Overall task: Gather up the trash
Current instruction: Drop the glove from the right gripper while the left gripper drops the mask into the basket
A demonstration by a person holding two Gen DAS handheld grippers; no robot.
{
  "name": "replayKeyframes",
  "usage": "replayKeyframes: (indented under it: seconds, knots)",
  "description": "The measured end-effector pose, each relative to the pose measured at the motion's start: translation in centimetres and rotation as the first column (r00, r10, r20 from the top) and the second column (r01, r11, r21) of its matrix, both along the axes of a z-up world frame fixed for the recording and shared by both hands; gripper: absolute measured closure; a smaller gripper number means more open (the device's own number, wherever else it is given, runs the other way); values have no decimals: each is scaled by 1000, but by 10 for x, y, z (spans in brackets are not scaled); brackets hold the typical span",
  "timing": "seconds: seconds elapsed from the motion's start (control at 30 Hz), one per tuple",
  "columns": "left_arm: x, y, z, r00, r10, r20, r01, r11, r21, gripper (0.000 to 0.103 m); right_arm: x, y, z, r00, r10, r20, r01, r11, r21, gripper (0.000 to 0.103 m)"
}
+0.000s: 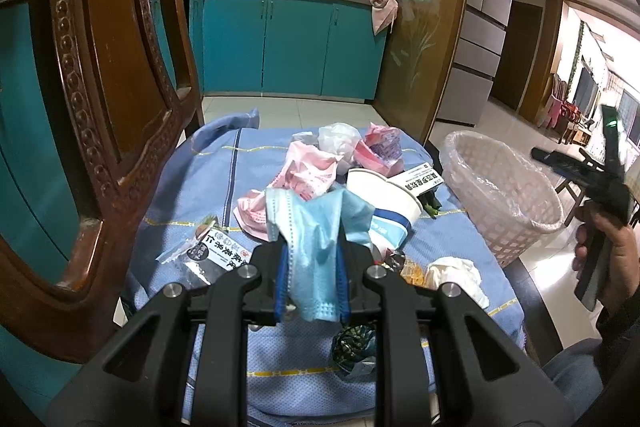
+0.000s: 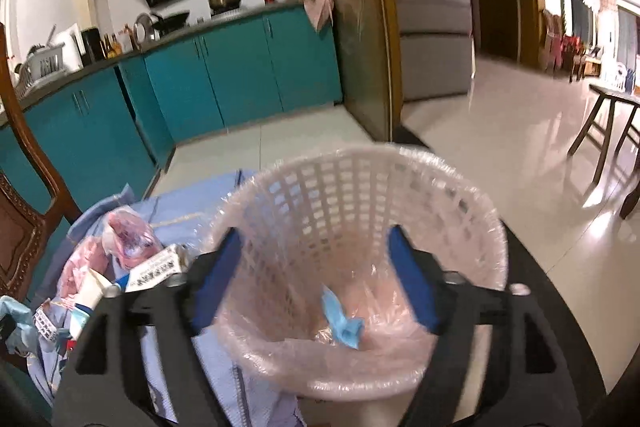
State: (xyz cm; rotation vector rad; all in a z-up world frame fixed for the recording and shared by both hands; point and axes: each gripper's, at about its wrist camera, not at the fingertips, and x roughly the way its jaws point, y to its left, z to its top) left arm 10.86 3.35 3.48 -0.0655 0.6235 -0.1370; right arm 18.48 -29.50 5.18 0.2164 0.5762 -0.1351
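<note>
Trash run barely begun.
My right claw [image 2: 316, 279] gapes empty over the basket [image 2: 460, 187], one blue scrap [image 2: 342, 323] inside; my left claw [image 1: 312, 267] clamps a face mask [image 1: 316, 227]; wrappers and a cup [image 1: 384, 195] remain on the table [image 1: 192, 187].

Left gripper [image 1: 312, 277] clamped on a light blue face mask [image 1: 316, 227], which drapes down between the blue pads. Beyond it on the blue cloth [image 1: 192, 195]: pink wrappers [image 1: 304, 175], a white paper cup [image 1: 384, 199] on its side, a snack packet [image 1: 208, 247]. Lined white basket [image 1: 504, 195] stands to the right, with a hand [image 1: 608, 247] gripping the other tool just beside it.
</note>
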Motion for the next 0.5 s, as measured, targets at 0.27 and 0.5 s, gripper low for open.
replayKeyframes:
  seconds: [0.27,0.5]
  knots:
    - [10,-50,25,991,-130,19,130,992,8,83,-31,-1,14,996,-36,78,33,999,31,9]
    - [59,-170,47,948,-317,8,317,948,2,83,-49,-36,26,973,-182,143,170,981,92,9]
